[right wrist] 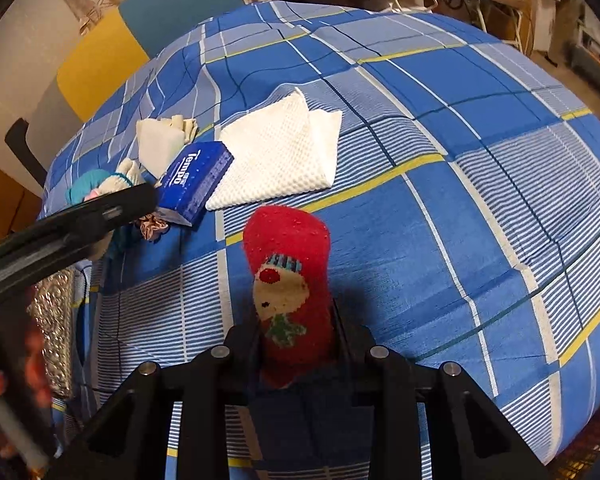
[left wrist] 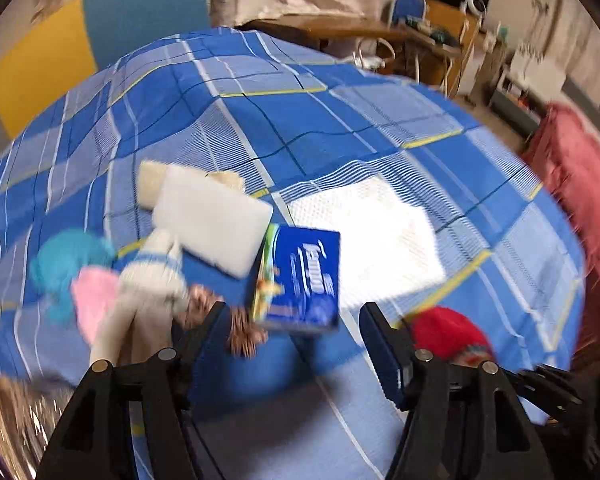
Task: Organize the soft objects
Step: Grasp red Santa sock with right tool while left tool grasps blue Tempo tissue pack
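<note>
My right gripper (right wrist: 296, 320) is shut on a red sock (right wrist: 288, 248) with a snowman pattern, which sticks up out of the jaws over the blue plaid bedspread (right wrist: 480, 128). The left wrist view catches that sock (left wrist: 448, 332) at the lower right. My left gripper (left wrist: 292, 320) is open, its jaws wide above the bed with nothing gripped. Just ahead of it are a blue tissue box (left wrist: 304, 280), a brown scrunchie (left wrist: 244, 332), a cream knit glove (left wrist: 152, 280), and pink (left wrist: 94, 296) and teal (left wrist: 64, 264) soft items. A folded white waffle towel (right wrist: 280, 156) lies beyond the sock.
A white foam block (left wrist: 212, 220) leans by the tissue box. A yellow and teal headboard (left wrist: 60, 60) runs along the bed's far side, with a wooden desk (left wrist: 340, 28) behind. A pink-red cloth (left wrist: 580, 184) hangs at the right edge. Something shiny and foil-like (right wrist: 56, 312) lies at the left.
</note>
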{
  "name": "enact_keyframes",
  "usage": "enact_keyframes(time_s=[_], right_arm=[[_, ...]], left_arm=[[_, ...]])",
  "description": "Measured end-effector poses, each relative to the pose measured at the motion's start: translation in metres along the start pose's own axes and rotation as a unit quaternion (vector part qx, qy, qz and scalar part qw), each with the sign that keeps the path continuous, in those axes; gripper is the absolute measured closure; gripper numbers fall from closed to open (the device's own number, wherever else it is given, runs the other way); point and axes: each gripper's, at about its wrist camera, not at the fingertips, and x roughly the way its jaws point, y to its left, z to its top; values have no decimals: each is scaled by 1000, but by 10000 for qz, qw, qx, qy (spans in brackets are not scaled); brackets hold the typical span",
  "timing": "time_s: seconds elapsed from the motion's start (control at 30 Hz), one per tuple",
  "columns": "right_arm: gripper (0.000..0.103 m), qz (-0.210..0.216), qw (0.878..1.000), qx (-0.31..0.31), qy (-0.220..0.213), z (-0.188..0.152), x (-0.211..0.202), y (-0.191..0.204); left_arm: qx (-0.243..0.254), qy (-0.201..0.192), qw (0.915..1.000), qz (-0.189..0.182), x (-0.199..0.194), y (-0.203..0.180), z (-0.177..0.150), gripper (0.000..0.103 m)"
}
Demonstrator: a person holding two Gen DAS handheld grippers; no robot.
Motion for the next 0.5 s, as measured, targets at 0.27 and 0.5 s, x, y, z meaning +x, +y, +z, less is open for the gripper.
enact_keyframes(time_s=[0.27, 0.5], right_arm=[[71, 59, 9998, 156, 56, 1, 1, -2], [70, 173, 9993, 324, 45, 1, 1, -6]], left_arm=[[-86, 353, 9993, -106, 39, 1, 16, 36], [-221, 272, 9991, -241, 35, 10, -2, 49]])
